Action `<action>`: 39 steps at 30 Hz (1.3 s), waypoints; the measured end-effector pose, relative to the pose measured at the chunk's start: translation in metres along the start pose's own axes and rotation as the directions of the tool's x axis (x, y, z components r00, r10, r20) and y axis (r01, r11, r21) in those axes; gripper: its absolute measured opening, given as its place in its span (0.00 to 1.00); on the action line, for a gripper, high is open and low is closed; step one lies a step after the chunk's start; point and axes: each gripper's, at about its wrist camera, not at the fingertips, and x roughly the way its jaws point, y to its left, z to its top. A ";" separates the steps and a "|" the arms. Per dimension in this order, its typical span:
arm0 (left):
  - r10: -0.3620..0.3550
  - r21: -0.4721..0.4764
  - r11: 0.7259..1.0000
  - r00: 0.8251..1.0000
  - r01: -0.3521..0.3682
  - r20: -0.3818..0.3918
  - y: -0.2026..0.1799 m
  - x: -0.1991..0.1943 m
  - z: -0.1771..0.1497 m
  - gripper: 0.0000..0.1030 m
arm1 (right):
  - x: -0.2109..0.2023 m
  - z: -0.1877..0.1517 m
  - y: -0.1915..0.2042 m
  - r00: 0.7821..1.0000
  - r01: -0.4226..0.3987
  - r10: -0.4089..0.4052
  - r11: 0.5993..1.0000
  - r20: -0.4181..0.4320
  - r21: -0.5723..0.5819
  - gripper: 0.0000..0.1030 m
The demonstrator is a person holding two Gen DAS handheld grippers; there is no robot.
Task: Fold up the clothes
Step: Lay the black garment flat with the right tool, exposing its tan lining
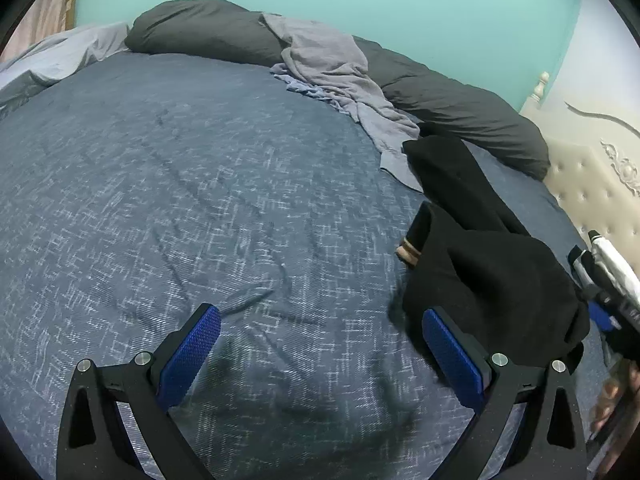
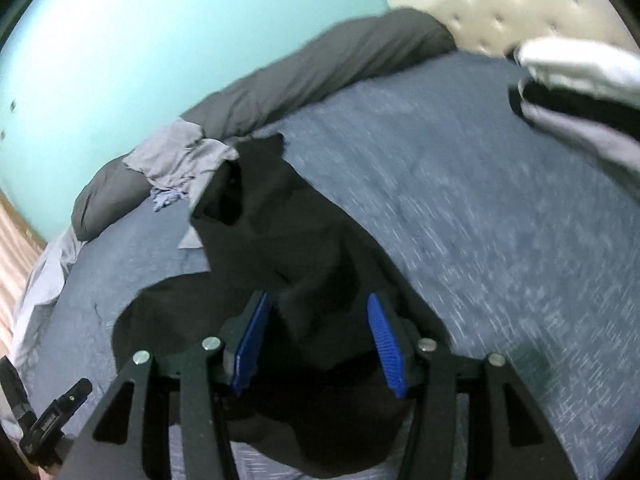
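Observation:
A black garment [image 1: 492, 272] lies bunched on the blue bedspread [image 1: 180, 184], right of my left gripper [image 1: 320, 314]. That gripper is open over bare bedspread, and its right pad sits at the garment's edge. A tan label [image 1: 408, 250] shows on the cloth. In the right wrist view a fold of the black garment [image 2: 280, 240] rises between the blue pads of my right gripper [image 2: 318, 298]. The jaws stand well apart, the right pad's face shows bare, and cloth drapes around the fingers. The right gripper's body [image 1: 604, 300] shows at the left wrist view's right edge.
A pile of grey clothes [image 1: 336, 68] with a blue piece [image 1: 304, 90] lies against a rolled dark grey duvet [image 1: 200, 28] along the teal wall. A cream tufted headboard [image 1: 592, 176] stands at the right. A white and black garment [image 2: 580, 64] lies near it.

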 end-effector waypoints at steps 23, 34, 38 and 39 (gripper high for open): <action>-0.016 -0.021 1.000 1.000 0.016 0.001 0.031 -0.013 -0.008 1.00 | 0.027 -0.035 0.137 0.992 -0.109 0.079 0.918 -0.095 -0.382 0.66; -0.010 -0.011 1.000 1.000 0.010 -0.009 0.030 -0.008 -0.010 1.00 | 0.065 -0.055 0.129 0.974 -0.142 0.056 0.908 -0.221 -0.394 0.14; -0.019 0.001 1.000 1.000 0.019 -0.010 0.021 -0.005 -0.011 1.00 | 0.052 -0.052 0.123 0.971 -0.189 0.120 0.916 -0.208 -0.354 0.05; -0.023 0.003 1.000 1.000 0.023 -0.010 0.019 -0.004 -0.011 1.00 | 0.044 -0.046 0.119 0.975 -0.189 0.136 0.922 -0.175 -0.337 0.05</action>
